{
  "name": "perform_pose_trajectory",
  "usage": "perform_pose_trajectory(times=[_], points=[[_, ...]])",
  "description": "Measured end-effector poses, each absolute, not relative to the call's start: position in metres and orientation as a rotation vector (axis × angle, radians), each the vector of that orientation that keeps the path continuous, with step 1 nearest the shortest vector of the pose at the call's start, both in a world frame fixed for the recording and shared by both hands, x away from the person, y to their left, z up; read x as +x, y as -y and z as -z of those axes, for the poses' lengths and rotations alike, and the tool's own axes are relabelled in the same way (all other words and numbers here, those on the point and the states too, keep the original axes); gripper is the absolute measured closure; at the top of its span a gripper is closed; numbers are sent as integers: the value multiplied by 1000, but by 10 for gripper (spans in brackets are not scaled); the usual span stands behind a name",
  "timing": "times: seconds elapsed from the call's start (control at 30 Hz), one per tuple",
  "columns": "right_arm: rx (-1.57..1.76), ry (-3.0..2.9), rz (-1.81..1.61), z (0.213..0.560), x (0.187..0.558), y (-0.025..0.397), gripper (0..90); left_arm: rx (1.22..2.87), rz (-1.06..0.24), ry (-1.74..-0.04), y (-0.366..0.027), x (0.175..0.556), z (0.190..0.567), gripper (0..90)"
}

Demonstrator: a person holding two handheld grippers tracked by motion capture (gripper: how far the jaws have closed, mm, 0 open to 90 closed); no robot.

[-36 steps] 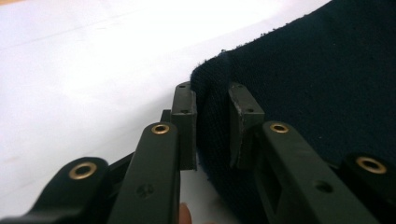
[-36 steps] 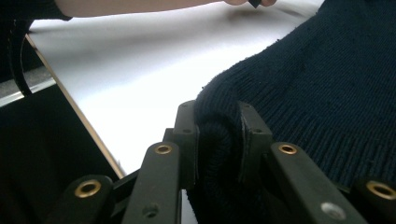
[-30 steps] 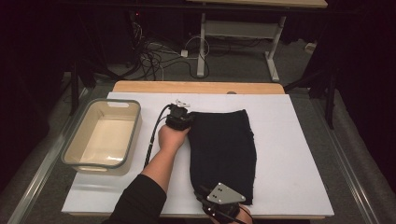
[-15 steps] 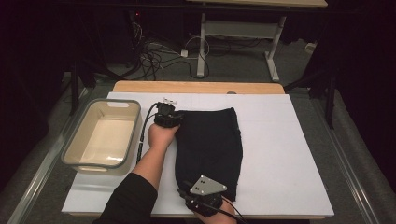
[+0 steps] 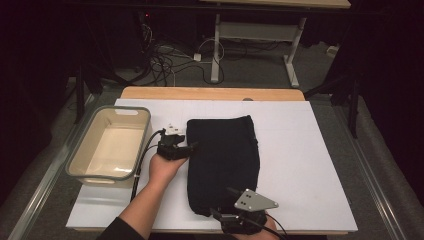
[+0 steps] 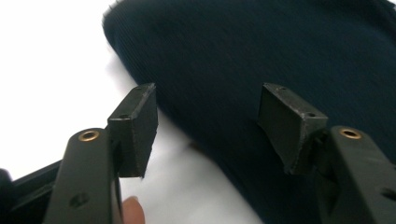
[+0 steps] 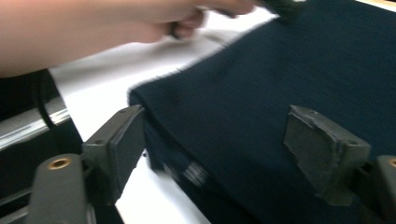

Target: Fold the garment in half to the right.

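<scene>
High view: folded dark cloth (image 5: 222,167) lies mid-table on the white board (image 5: 310,165), long axis running away from the person. Left gripper (image 5: 192,146) sits at the cloth's left edge, near its far end, jaws pointing at the fabric; can't tell from here if they touch it. Right gripper (image 5: 225,192) w/ grey plate is at the near edge of the cloth, by the board's front rim. Grey tub (image 5: 80,155) stands just left of the left hand (image 5: 162,167), close to it. Right half of the board is bare, lots of room there. Wooden strip at the board's far edge, then dark floor w/ cables and a table frame beyond.

Left gripper view: adds what the top cam can't: jaws wide apart, gripping nothing. Left gripper (image 6: 210,116) straddles the cloth (image 6: 280,51) edge, one finger (image 6: 137,123) over white board, other over fabric. Contact unclear, pic blurred.

Right gripper view: right gripper (image 7: 224,140) jaws also spread, empty, w/ the cloth's (image 7: 299,70) near corner between them. Left finger (image 7: 119,147) hangs past the fold, over the board edge. Other forearm (image 7: 84,28) crosses the top.
</scene>
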State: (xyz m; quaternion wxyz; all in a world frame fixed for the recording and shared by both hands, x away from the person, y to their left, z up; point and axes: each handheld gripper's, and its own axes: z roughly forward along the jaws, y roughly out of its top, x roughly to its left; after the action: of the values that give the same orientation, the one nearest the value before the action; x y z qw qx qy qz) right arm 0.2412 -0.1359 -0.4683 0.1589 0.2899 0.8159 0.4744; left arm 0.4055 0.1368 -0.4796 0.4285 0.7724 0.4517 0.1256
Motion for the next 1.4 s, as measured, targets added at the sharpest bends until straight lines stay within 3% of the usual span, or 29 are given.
perform_pose_trajectory(times=[0.47,0.67,0.77,0.93,1.13,1.3,1.4], points=[[977,-2240,-1308,483,246,212,7,1885,-278,-1028,-158,328,485,215],[1004,-2226,-1308,483,246,215,0,1894,-296,-1062,-166,301,488,34],[990,-2243,-1289,484,243,212,2,1899,-273,-1035,-168,291,487,27],[961,-2276,-1263,487,241,206,78,1929,-218,-957,-163,270,490,29],[940,-2330,-1219,490,242,200,246,1982,-182,-858,-147,251,489,44],[949,-2362,-1141,493,241,198,380,2065,-198,-810,-133,248,491,185],[947,-2370,-1133,494,241,199,453,2121,-186,-819,-130,248,495,318]])
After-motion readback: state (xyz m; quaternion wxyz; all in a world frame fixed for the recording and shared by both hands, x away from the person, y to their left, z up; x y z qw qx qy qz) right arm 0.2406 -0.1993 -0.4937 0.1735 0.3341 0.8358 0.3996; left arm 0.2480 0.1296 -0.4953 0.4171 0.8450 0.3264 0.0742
